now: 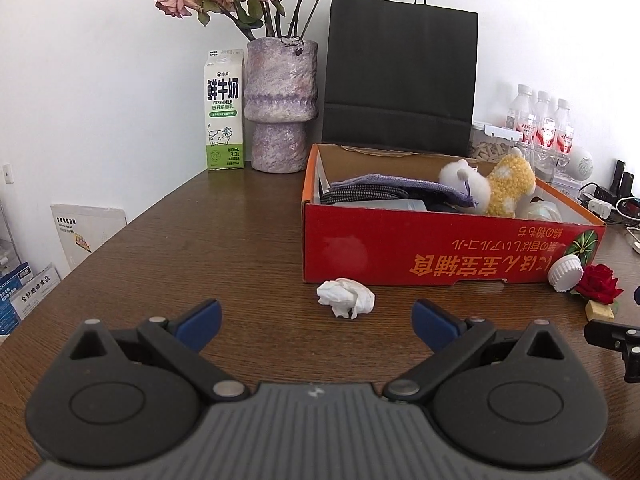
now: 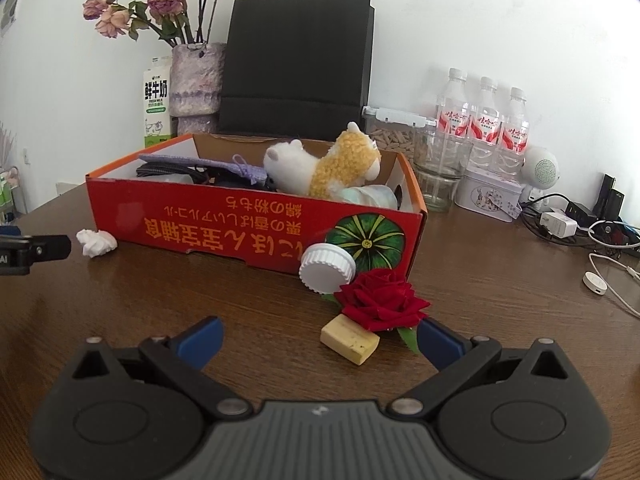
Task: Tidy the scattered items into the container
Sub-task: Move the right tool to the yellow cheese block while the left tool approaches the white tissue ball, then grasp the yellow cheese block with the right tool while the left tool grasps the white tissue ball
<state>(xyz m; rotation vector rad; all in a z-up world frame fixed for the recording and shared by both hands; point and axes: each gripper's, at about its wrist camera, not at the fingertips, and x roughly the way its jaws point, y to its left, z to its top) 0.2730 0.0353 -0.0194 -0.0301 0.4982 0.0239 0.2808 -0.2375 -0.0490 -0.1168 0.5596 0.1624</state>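
Observation:
A red cardboard box [image 1: 400, 240] [image 2: 200, 220] stands on the brown table and holds a plush alpaca [image 1: 496, 188] [image 2: 332, 168], purple cloth and other items. A crumpled white tissue [image 1: 346, 297] [image 2: 96, 242] lies in front of the box, just ahead of my open, empty left gripper [image 1: 316, 322]. A white bottle cap [image 1: 565, 273] [image 2: 326, 266], a red rose [image 1: 598, 284] [image 2: 380, 298] and a yellow block [image 1: 599, 311] [image 2: 350, 340] lie by the box's right corner. My right gripper [image 2: 320, 338] is open and empty, with the yellow block between its fingers.
A milk carton [image 1: 224, 112], a vase of dried roses [image 1: 280, 108] and a black paper bag [image 1: 400, 76] stand behind the box. Water bottles [image 2: 484, 116], a glass jar [image 2: 440, 168], a tin [image 2: 490, 196], chargers and cables [image 2: 580, 224] are at the right.

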